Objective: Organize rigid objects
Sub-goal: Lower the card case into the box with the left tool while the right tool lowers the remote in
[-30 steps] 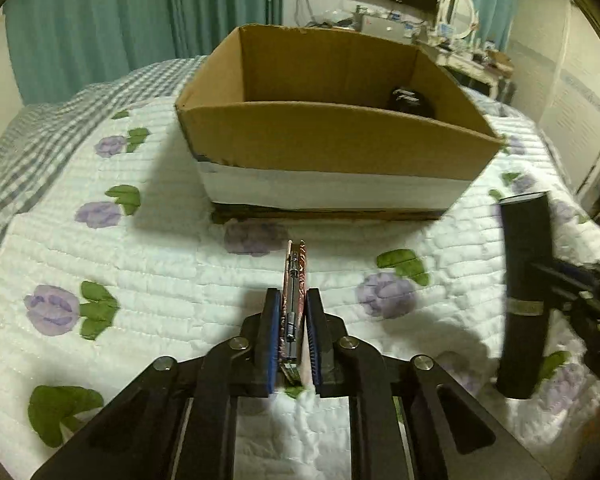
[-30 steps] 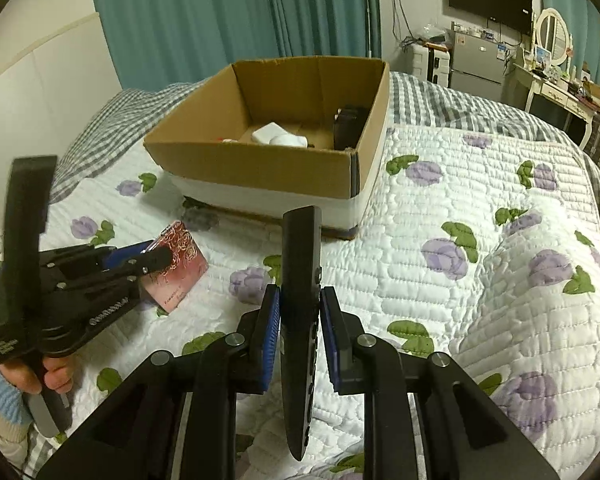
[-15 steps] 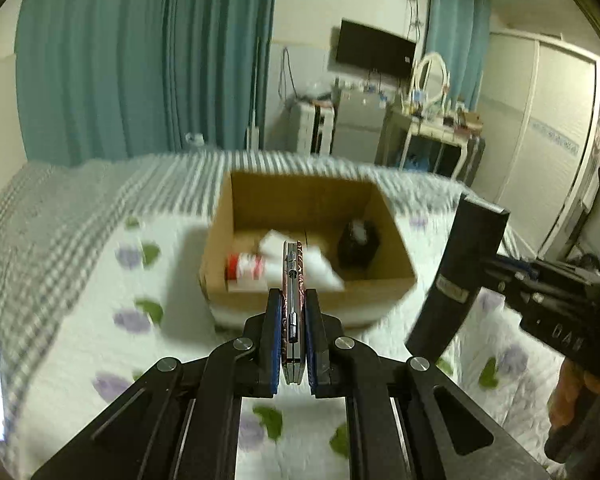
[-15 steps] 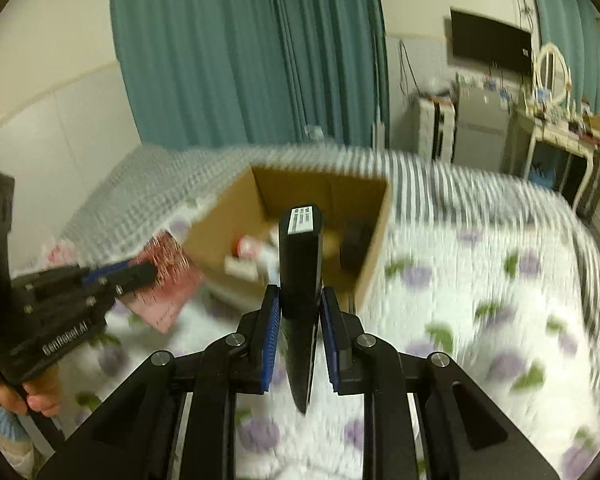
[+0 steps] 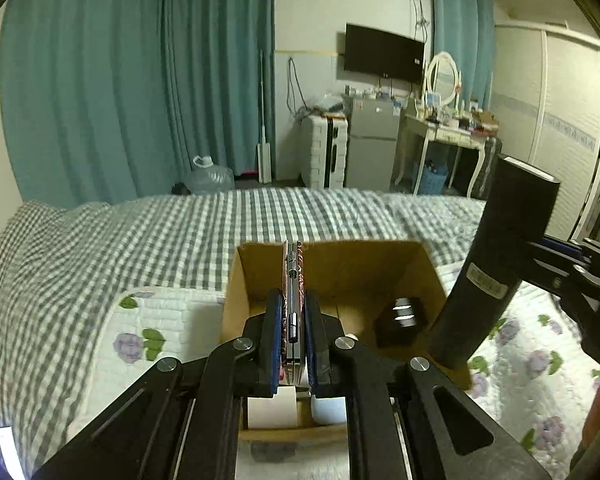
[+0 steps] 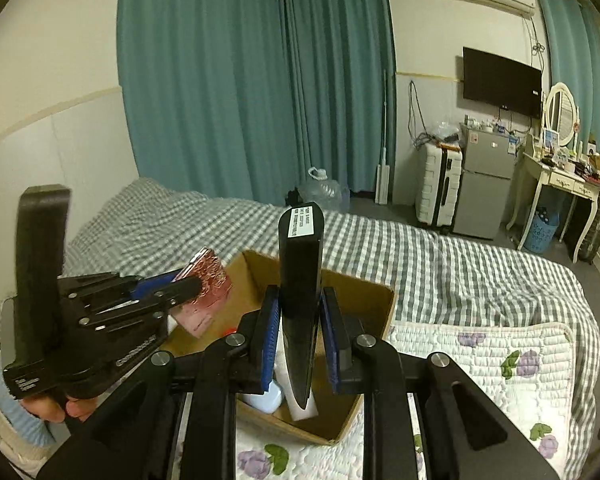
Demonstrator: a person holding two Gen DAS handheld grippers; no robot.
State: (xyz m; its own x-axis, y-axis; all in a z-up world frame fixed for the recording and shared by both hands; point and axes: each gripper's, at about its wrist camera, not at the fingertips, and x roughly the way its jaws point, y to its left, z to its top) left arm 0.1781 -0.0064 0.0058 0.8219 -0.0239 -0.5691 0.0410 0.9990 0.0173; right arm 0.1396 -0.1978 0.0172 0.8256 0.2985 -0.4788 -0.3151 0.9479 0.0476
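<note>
**Both grippers loaded, held over open cardboard box**

Left gripper [image 5: 292, 332] fingers closed tight on a thin flat case [image 5: 292, 280] with a red patterned cover, held edge-on and upright, its far end sticking out past the fingertips. In the right wrist view the same case [image 6: 207, 286] shows its patterned face, tilted, above the left rim of the cardboard box [image 6: 364, 292].

Right gripper [image 6: 300, 340] fingers clamped on a long black box [image 6: 300, 280], upright, white label on its top end, lower end pointing down into the cardboard box. In the left wrist view the black box [image 5: 496, 264] leans at the right side, over the box's right wall.

Cardboard box [image 5: 340, 264] sits on the bed, partly on the white floral quilt [image 5: 156, 320], near the quilt's far edge, checked blanket [image 5: 140, 232] beyond. Inside it: a dark cube-like item [image 5: 400, 320] by the right wall, a white block [image 5: 272, 408] and a pale blue item [image 5: 328, 408] at the near wall. Person's hand [image 6: 56, 408] grips the left gripper's handle.
</note>
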